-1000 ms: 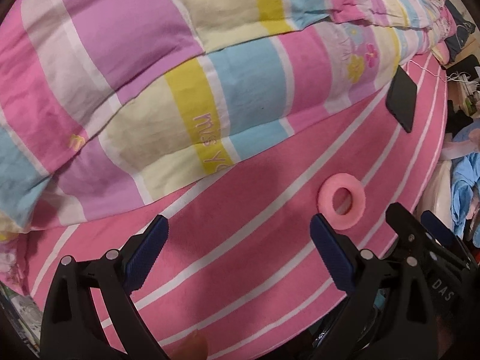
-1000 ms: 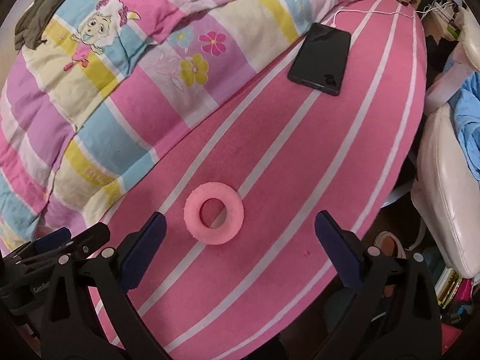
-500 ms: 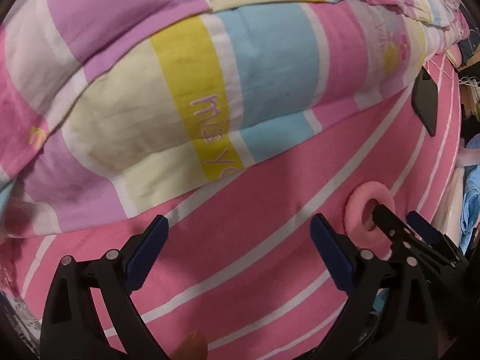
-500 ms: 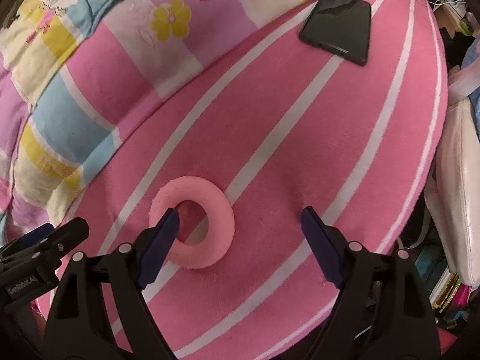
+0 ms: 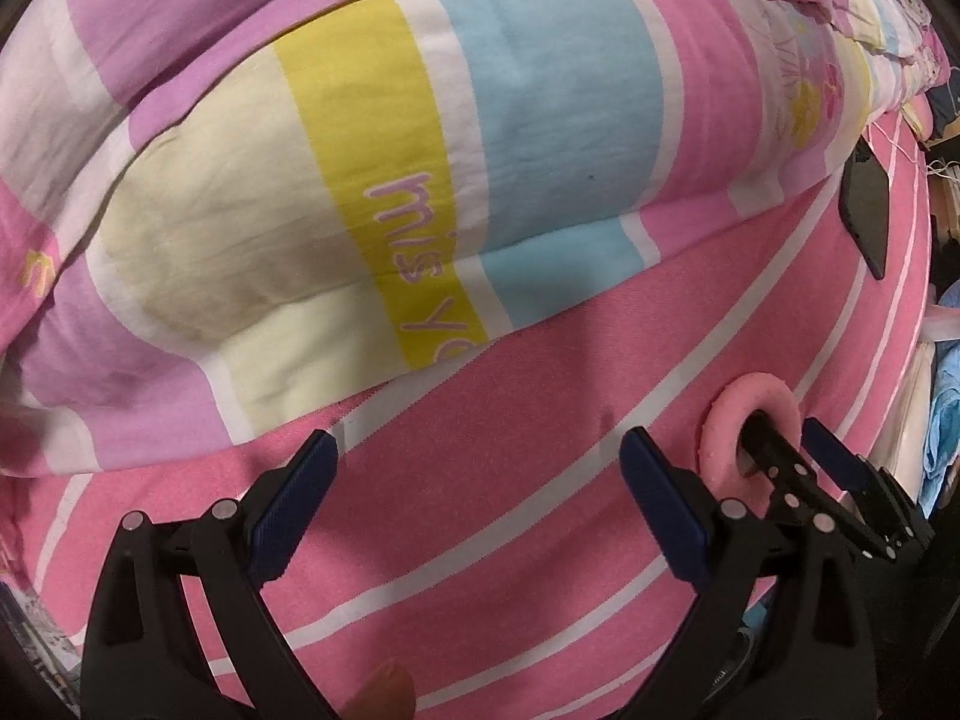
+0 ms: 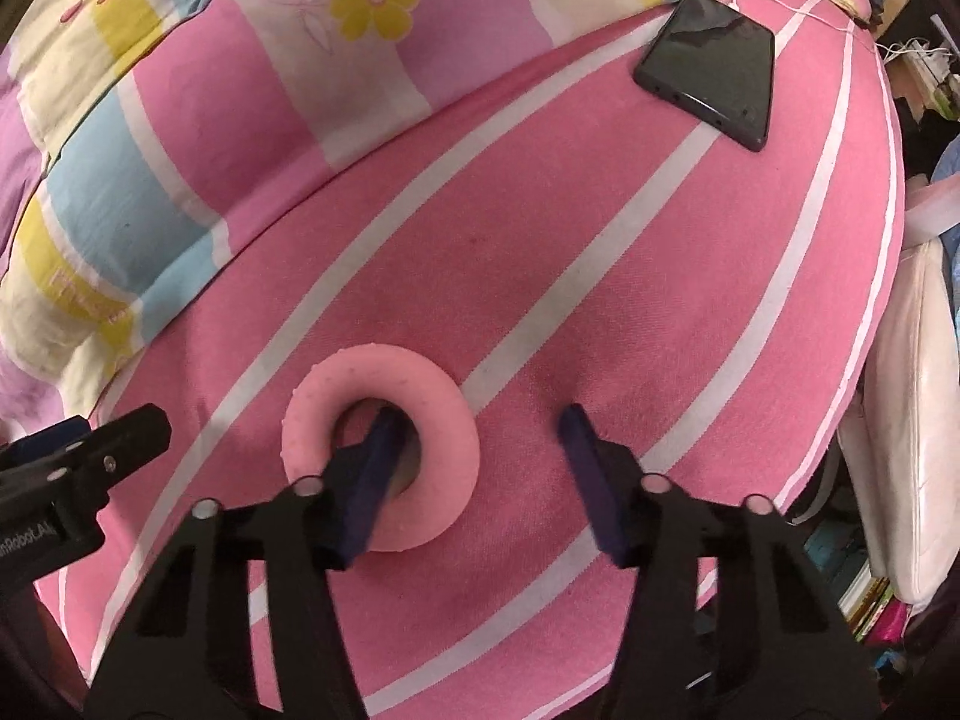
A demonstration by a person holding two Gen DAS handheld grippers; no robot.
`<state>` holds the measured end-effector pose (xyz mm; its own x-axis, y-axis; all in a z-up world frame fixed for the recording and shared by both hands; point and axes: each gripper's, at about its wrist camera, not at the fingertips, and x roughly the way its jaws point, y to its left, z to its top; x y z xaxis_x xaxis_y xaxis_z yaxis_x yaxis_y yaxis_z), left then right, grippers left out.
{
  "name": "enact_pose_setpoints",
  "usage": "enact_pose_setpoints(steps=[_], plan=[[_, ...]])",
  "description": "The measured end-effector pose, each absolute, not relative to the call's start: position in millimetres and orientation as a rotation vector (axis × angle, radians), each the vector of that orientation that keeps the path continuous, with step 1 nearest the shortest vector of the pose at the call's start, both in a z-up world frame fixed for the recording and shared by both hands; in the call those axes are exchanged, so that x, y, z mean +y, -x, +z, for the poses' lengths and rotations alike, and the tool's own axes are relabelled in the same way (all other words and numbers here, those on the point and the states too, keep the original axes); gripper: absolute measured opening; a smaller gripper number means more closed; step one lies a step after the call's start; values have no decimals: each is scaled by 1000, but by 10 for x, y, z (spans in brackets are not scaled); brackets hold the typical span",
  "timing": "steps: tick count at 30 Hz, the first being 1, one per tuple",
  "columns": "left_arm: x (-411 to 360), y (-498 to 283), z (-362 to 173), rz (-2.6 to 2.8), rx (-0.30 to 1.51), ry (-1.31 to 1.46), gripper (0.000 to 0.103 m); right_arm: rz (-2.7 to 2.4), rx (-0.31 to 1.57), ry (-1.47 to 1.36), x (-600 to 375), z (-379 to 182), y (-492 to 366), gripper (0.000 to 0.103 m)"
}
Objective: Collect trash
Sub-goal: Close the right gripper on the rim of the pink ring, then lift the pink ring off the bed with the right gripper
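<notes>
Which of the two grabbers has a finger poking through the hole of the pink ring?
The right gripper: one of its closing fingers sits inside the pink ring's hole. The left gripper stands open over bare striped sheet.

- Left wrist view: looks steeply down, close over the pink white-striped bed sheet (image 5: pixel 540 480).
- Right wrist view: likewise; both share the pink rubber ring (image 6: pixel 384 396) and black phone (image 6: pixel 708 66).

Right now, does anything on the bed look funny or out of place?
Yes: a black phone lies loose on the striped sheet. The closing right gripper has one finger through the pink ring's hole, not around it.
</notes>
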<state>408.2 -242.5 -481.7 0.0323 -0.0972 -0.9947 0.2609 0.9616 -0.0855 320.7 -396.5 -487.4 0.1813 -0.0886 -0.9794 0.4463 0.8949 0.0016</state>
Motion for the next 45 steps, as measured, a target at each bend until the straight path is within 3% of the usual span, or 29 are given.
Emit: enact_pose_setpoints(steps=[2,6,25,45], plan=[[-2455,-4082,-4798,-279,1515,-133,93,-388,1340,-324,-3979,-4863,-3194,45],[-2490,-4064,-4759,-283,1512,-136,92,-381,1334,-314,-3960,-4804,-3199,21],[-2654,-3966,-4305,-306,1484,-156,92,-380,1316,-386,-4023,-4424,-3077,20],[-2537,-3562,-2970,-424,1399,-236,93,-443,1219,-429,-3774,-3103,-2504,19]])
